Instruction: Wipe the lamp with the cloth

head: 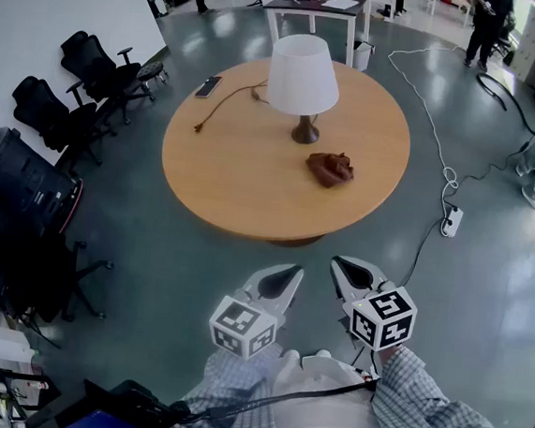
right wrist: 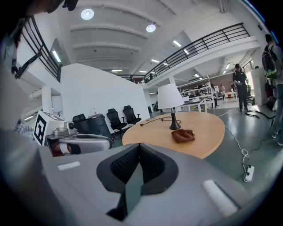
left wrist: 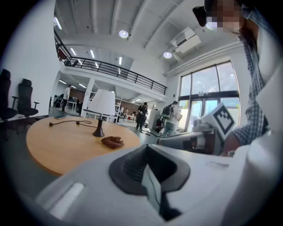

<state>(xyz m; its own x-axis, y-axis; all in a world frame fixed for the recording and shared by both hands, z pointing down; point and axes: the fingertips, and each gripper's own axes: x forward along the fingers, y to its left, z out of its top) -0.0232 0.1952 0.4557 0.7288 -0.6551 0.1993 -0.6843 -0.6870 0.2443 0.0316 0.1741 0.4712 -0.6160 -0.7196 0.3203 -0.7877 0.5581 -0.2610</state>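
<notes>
Both grippers, left (head: 281, 282) and right (head: 348, 272), fingers together and empty, hang short of the round wooden counter (head: 233, 177); crumpled brown cloth (head: 330, 168) lies beside the white-shaded lamp (head: 303, 78).

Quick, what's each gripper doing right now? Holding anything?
Left gripper: closed, holding nothing.
Right gripper: closed, holding nothing; the cloth lies on the table.
</notes>
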